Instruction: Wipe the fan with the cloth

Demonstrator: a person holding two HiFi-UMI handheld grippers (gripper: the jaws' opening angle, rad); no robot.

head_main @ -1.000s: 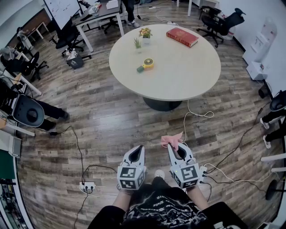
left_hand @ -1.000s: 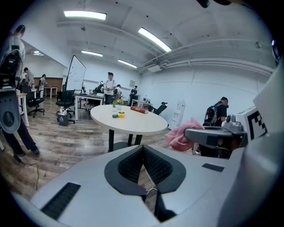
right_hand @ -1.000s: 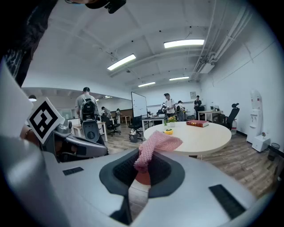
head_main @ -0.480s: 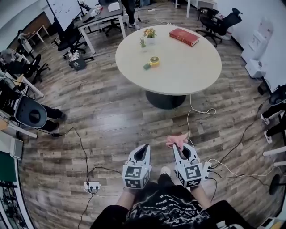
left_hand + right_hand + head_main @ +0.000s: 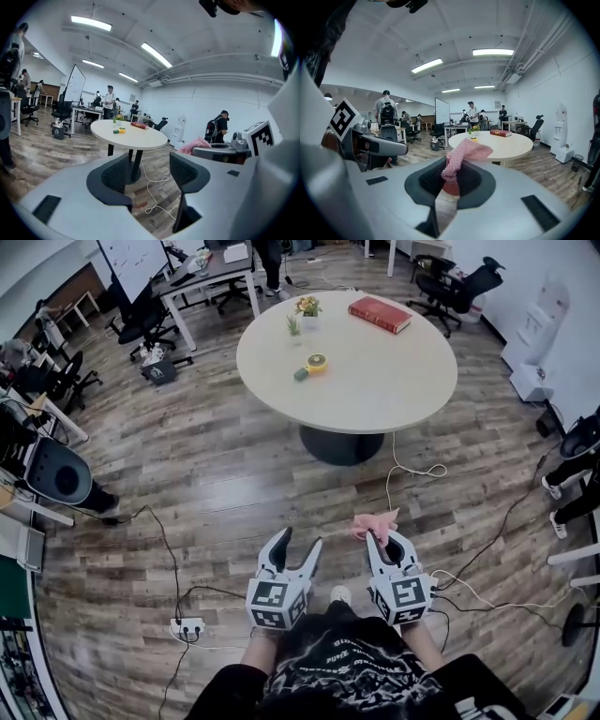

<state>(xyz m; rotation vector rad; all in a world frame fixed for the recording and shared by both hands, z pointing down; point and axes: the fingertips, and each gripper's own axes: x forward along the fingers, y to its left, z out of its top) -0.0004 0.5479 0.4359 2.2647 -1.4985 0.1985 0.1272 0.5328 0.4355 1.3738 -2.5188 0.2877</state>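
Note:
The small yellow fan (image 5: 312, 364) with a green handle lies on the round beige table (image 5: 375, 390), far ahead of both grippers. It also shows as a small yellow spot in the left gripper view (image 5: 121, 131). My right gripper (image 5: 382, 542) is shut on the pink cloth (image 5: 375, 524), which bunches up out of its jaws (image 5: 461, 157). My left gripper (image 5: 298, 542) stands open beside it. Its jaws have just been opening, with nothing between them, only floor and cable behind (image 5: 150, 161). Both grippers hang low over the wooden floor, near the person's body.
A red book (image 5: 380, 315) and two small potted plants (image 5: 305, 307) also stand on the table. White and black cables (image 5: 412, 474) trail across the floor, with a power strip (image 5: 187, 626) at lower left. Office chairs (image 5: 459, 287) and desks (image 5: 202, 277) ring the room, with people standing beyond.
The left gripper's jaws, shut in both earlier frames, now stand spread apart. The right gripper keeps the pink cloth. Both grippers have shifted slightly over the floor.

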